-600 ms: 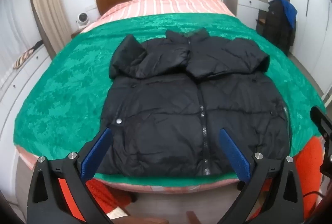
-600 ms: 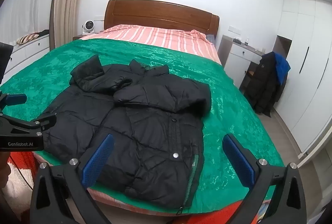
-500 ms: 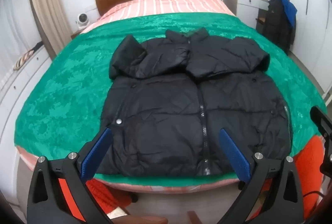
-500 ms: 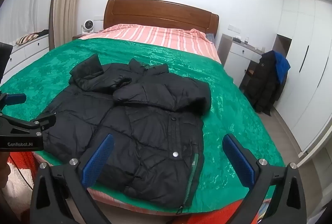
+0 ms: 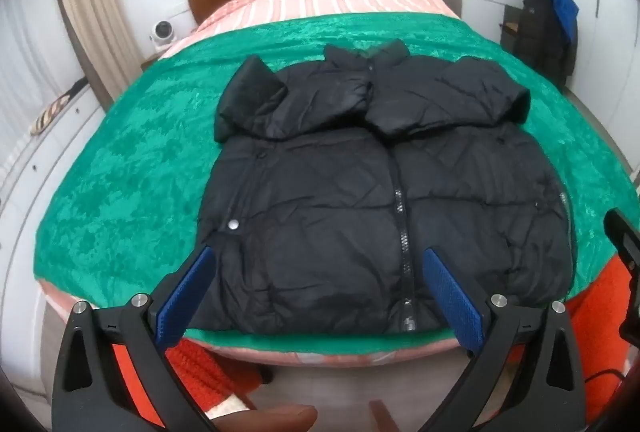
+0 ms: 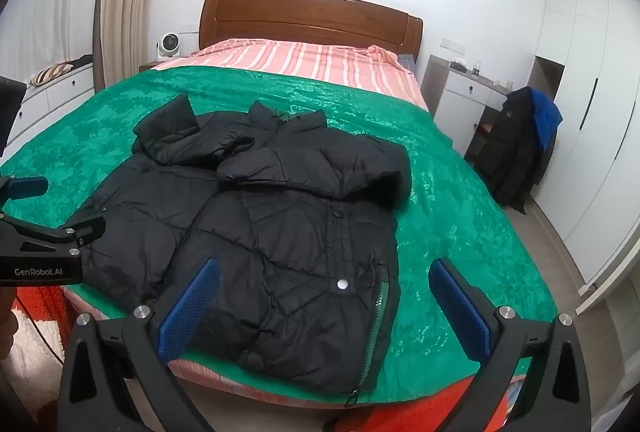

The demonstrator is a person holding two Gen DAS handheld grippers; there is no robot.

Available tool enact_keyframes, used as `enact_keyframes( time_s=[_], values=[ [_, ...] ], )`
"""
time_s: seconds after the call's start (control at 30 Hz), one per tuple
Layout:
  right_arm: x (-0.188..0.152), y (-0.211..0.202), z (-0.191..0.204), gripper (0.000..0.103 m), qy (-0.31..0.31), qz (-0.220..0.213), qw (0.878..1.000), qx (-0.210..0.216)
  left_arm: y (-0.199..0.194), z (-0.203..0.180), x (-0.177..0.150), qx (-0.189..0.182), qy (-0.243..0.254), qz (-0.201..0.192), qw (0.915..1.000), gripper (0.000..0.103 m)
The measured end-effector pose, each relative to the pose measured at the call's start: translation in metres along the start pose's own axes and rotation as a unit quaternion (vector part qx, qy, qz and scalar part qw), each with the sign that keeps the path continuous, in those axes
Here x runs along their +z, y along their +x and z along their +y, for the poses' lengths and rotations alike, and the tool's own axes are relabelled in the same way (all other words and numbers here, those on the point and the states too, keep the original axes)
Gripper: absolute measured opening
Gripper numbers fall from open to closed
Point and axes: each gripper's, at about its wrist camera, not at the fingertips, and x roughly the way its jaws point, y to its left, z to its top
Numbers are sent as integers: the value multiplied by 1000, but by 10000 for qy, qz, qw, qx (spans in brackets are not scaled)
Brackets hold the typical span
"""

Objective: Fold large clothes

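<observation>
Both the left hand-held gripper [image 5: 316, 292] and right hand-held gripper [image 6: 324, 304] hover released over the black puffer jacket [image 5: 380, 200], bulky, soft, slippery; best pinched at the lower-frame hem corners.

I see a matt black quilted-cloth jacket [image 5: 360, 216], a shiny green plush blanket [image 5: 132, 192], a glossy brown wood headboard [image 6: 312, 20], and my left gripper's [image 5: 316, 292] textured blue pads [image 5: 452, 300].
</observation>
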Motion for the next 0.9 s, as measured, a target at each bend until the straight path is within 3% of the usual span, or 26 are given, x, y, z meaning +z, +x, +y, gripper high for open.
enact_keyframes(
  time_s=[0.63, 0.9],
  values=[
    [-4, 1, 5, 103, -27, 22, 10000, 47, -1, -2, -2, -11, 31, -7, 10000, 103],
    [-4, -2, 12, 103, -90, 21, 9999, 81, -9, 0, -7, -315, 26, -177, 9993, 103]
  ],
)
